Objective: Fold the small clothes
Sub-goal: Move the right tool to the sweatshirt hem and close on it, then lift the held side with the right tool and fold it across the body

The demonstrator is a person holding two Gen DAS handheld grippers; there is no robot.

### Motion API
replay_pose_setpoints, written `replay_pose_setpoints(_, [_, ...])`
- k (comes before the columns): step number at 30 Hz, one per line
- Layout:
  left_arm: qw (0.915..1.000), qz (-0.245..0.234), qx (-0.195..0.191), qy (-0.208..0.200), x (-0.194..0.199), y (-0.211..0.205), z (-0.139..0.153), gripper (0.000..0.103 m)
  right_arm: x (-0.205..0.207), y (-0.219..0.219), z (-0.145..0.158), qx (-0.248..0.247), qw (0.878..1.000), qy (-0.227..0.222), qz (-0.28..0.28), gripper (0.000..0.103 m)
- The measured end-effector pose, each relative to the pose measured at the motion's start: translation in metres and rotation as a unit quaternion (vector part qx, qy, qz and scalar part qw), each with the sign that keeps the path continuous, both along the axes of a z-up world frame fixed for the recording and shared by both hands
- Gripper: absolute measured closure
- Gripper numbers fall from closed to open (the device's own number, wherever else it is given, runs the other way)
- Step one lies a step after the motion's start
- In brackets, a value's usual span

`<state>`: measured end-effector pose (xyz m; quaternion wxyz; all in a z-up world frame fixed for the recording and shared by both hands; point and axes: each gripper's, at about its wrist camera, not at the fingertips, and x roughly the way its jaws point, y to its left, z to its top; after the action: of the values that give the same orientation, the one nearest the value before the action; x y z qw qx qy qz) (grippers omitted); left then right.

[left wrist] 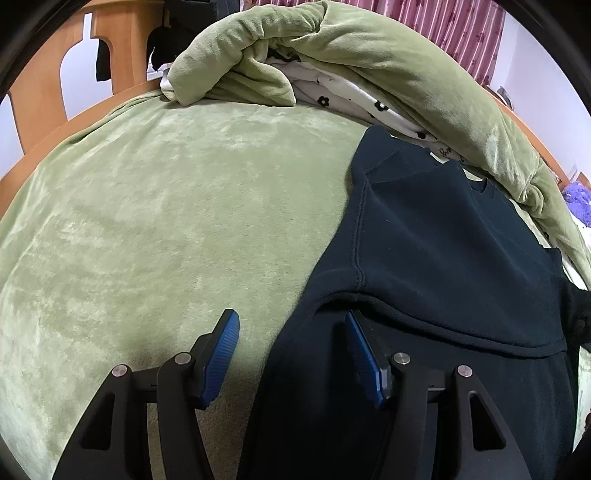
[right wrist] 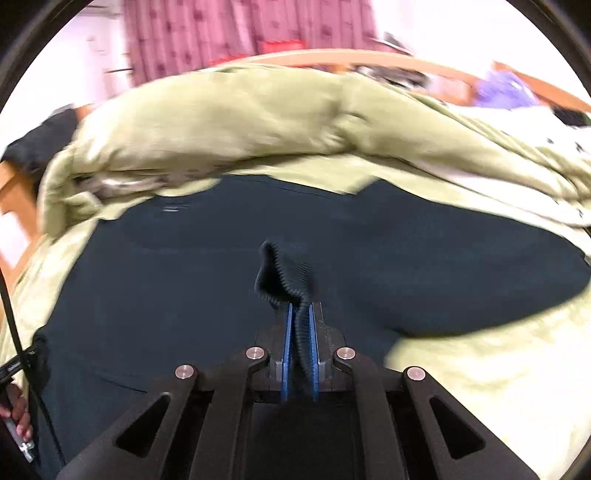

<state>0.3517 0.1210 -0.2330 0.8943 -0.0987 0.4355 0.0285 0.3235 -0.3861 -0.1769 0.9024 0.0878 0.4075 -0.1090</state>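
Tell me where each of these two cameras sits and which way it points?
Left wrist: sits on the left gripper, looking forward along its open blue fingers over the green blanket and the edge of the dark garment.
Right wrist: sits on the right gripper, looking along shut fingers that pinch the garment's ribbed cuff; a hand shows at lower left.
Shared: the dark garment, the green blanket, the rolled green quilt, the pink curtain.

A green plush bed (left wrist: 166, 206) carries a dark garment (left wrist: 443, 251) and rumpled quilt (left wrist: 388, 55).
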Motion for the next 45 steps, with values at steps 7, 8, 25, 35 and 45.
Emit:
replay_pose_setpoints(7, [0.9999,0.008,-0.006,-0.005,0.0,0.005,0.004,0.046,0.0,-0.029,0.008,0.009,0.999,0.022,-0.027,0.055])
replay_pose_setpoints(8, [0.9999,0.009,-0.007,-0.006,0.0,0.006,0.005,0.046,0.006,-0.021,0.012,0.001,1.0,0.016,-0.014,0.048])
replay_pose_setpoints(25, [0.9999,0.011,-0.007,-0.011,0.002,0.012,0.003,0.044,0.111,0.052,-0.038,-0.058,0.99,0.046,0.119,0.037])
replay_pose_setpoints(35, [0.9999,0.003,0.011,-0.002,0.006,0.005,-0.003,0.044,0.147,0.047,-0.064,-0.034,0.985,0.069,0.154,0.035])
replay_pose_setpoints(45, [0.9999,0.0,0.011,-0.009,0.004,0.003,0.0,0.043,0.113,0.04,-0.046,-0.046,0.979,0.042,0.193,0.101])
